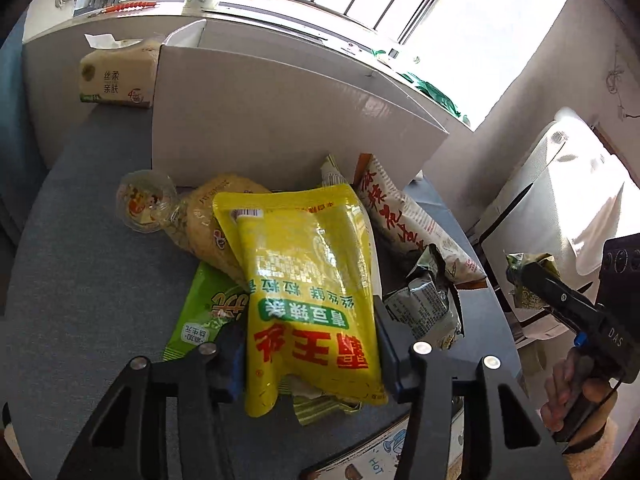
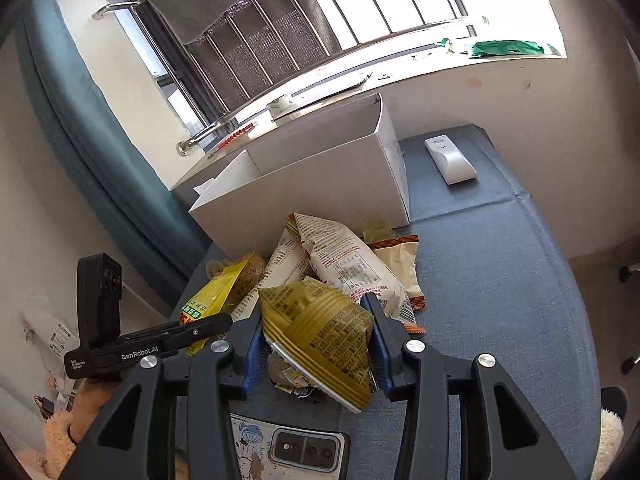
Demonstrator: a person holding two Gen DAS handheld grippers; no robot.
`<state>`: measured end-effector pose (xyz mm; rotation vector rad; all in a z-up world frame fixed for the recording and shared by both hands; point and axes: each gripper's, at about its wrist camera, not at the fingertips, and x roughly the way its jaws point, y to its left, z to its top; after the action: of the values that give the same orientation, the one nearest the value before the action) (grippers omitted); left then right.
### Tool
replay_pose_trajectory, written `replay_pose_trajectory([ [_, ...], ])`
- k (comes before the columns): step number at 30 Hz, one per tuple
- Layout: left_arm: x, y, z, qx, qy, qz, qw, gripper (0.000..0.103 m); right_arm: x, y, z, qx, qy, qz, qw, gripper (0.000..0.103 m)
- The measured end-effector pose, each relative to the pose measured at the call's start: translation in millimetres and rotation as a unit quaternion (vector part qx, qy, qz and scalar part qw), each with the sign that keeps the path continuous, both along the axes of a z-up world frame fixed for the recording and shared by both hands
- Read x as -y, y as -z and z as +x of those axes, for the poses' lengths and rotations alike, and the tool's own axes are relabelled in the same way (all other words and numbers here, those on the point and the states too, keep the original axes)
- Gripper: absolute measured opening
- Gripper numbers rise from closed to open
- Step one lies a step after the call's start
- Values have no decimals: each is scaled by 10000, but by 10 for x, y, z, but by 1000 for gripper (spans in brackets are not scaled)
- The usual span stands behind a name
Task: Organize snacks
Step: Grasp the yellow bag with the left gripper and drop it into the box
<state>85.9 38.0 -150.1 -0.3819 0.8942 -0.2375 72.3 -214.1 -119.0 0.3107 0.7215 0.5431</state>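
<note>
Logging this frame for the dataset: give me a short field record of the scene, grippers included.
surface: blue table
container: white box, open top, behind the snack pile
left gripper: shut on yellow bag
right gripper: shut on olive packet
pile: white packets, green bag, clear noodle bag
other: tissue pack left of box; white remote right of box; phone at near table edge
progress: inside of box hidden; snacks on table
</note>
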Motion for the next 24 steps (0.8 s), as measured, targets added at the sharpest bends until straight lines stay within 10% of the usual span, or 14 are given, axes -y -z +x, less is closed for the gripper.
replay_pose_trajectory([
  [11,-252,-654,-177,908,-81,221,9956,56,-290,-235,136,229,-308,-51,9993,48],
  [24,-349,-1349,882,1520,-26,424,9875,56,-701,-944,1171,566,-449,-100,9973,48],
])
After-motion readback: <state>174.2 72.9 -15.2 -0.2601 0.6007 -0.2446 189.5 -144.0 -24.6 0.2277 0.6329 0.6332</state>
